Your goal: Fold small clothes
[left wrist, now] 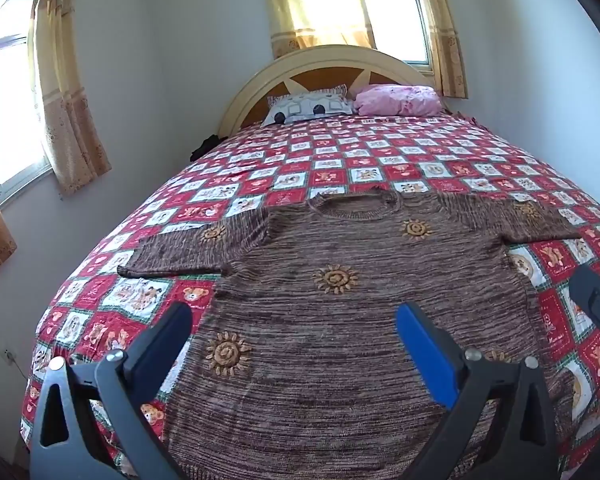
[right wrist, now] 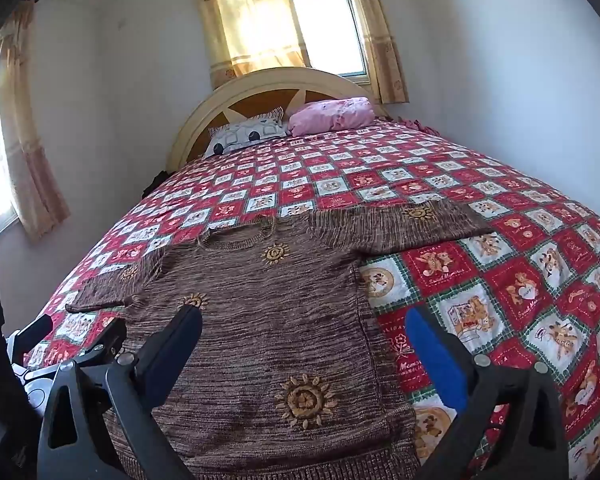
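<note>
A brown knitted sweater (left wrist: 340, 320) (right wrist: 260, 320) with orange sun patterns lies flat on the bed, both short sleeves spread out and its neck towards the headboard. My left gripper (left wrist: 294, 320) hovers open above the sweater's lower left part, nothing between its fingers. My right gripper (right wrist: 304, 324) stands open above the sweater's lower right edge, also holding nothing. The right gripper's body (left wrist: 596, 304) shows at the right rim of the left wrist view, and the left gripper (right wrist: 72, 344) shows at the left of the right wrist view.
The bed carries a red and white checkered bedspread (left wrist: 380, 160) (right wrist: 500, 272). A patterned pillow (left wrist: 308, 106) and a pink pillow (left wrist: 396, 100) lie by the rounded headboard (left wrist: 324, 60). Walls with curtained windows stand close on the left and behind.
</note>
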Available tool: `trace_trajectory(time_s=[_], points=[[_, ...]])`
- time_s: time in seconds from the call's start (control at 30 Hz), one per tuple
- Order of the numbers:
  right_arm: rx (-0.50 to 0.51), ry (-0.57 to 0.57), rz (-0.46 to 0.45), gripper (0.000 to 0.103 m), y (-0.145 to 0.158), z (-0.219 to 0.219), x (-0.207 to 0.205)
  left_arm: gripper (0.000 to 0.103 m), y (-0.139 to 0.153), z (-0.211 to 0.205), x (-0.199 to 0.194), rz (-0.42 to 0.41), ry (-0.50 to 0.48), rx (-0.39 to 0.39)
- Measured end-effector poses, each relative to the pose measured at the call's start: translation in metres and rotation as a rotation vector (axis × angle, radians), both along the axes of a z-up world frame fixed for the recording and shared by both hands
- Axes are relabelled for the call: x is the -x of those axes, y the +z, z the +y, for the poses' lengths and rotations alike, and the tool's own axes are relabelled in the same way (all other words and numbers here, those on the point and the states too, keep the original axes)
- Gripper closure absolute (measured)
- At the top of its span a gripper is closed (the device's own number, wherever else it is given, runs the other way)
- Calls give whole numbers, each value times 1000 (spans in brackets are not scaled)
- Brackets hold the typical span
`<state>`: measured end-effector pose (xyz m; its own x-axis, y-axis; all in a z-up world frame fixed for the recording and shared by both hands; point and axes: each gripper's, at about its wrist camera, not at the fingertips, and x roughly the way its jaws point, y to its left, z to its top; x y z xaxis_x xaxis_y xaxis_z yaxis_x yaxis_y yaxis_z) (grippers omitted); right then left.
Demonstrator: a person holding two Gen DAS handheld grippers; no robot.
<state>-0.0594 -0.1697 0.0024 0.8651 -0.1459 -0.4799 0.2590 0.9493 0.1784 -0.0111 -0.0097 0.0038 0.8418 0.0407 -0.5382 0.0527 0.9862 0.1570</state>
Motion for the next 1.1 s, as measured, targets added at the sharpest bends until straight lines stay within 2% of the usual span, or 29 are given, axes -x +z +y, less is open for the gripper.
trace_trajectory(time_s=[1.1], points=[[-17, 11, 42, 1, -11, 1, -13, 0, -12, -4, -4, 61, 4, 23]])
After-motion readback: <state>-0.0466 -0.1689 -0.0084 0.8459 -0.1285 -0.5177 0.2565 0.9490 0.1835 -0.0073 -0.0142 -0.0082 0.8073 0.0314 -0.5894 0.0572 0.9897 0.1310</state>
